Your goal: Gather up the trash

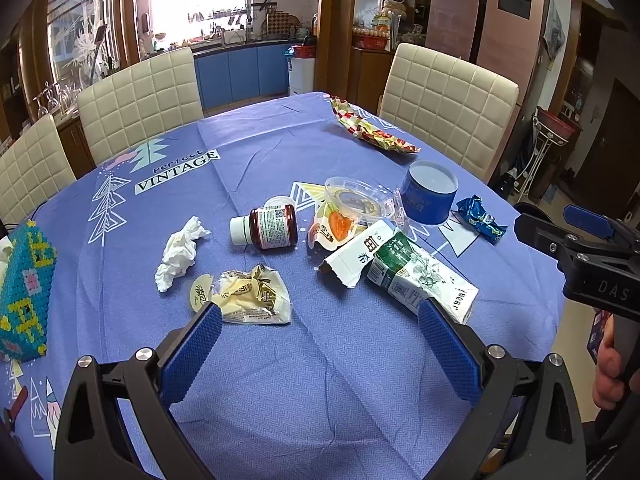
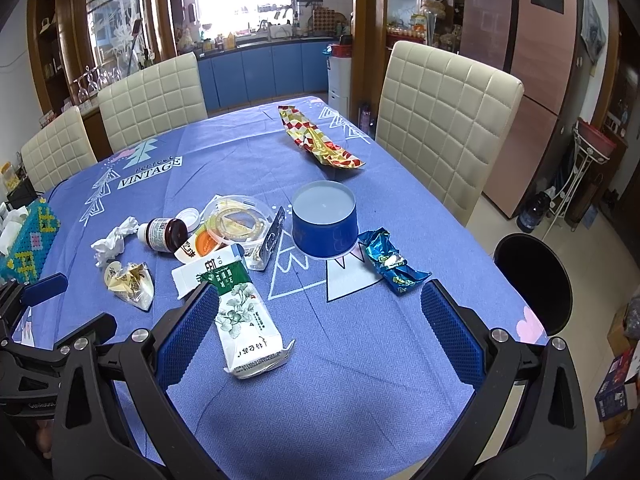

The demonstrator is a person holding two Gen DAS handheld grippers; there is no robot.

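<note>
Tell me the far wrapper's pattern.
Red, gold and white checks on the wrapper; clearest in the right wrist view.

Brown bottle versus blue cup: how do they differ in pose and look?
The brown bottle lies on its side; the blue cup stands upside down on its rim. The bottle is dark glass-like with a white cap and printed label; the cup is opaque blue with a pale base facing up. The bottle looks smaller than the cup. Both rest on the purple tablecloth, untouched by either claw.
</note>
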